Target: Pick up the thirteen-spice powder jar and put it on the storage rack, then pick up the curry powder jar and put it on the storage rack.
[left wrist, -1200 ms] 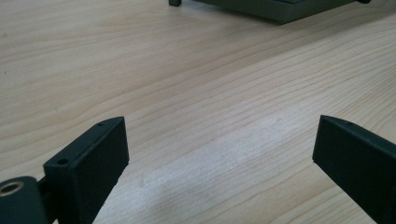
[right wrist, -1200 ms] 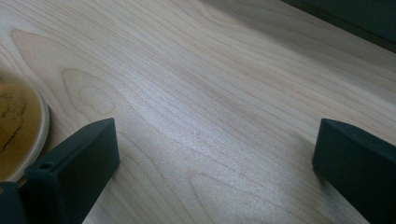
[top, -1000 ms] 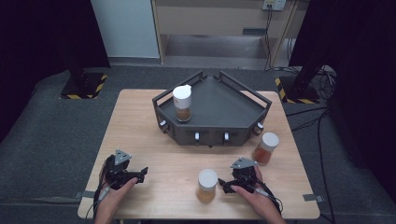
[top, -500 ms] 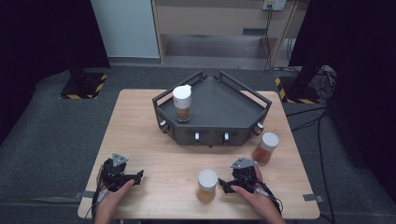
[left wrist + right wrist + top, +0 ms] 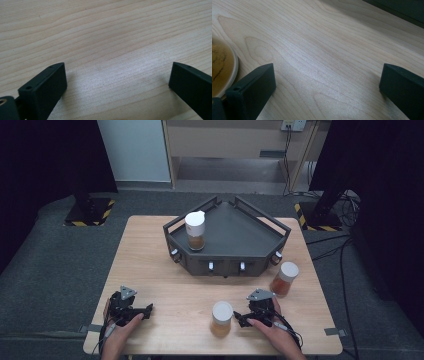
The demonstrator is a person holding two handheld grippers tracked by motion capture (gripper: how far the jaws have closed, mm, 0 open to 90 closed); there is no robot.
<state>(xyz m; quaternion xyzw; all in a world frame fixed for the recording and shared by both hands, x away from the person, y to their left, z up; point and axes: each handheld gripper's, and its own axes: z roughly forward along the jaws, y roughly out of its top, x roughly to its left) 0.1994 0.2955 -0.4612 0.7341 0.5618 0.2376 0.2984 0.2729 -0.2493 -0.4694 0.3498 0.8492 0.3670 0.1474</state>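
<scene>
Three white-lidded jars with amber contents are in the high view. One jar (image 5: 195, 232) stands inside the dark angular tray (image 5: 250, 245), a second jar (image 5: 284, 279) is on the table right of the tray, and a third jar (image 5: 221, 318) is near the front edge. My left gripper (image 5: 146, 310) rests at the front left, and in the left gripper view it (image 5: 117, 80) is open over bare wood. My right gripper (image 5: 240, 319) lies just right of the front jar, open, with that jar's side (image 5: 220, 70) beside its left jaw.
The wooden table (image 5: 165, 270) has dark carpet floor around it. The tray takes up the far middle, and its edge (image 5: 402, 10) crosses the top right of the right gripper view. Cables trail from both grippers toward the front edge.
The left gripper has shifted slightly at the front left. The right gripper and the jars have stayed in place.
</scene>
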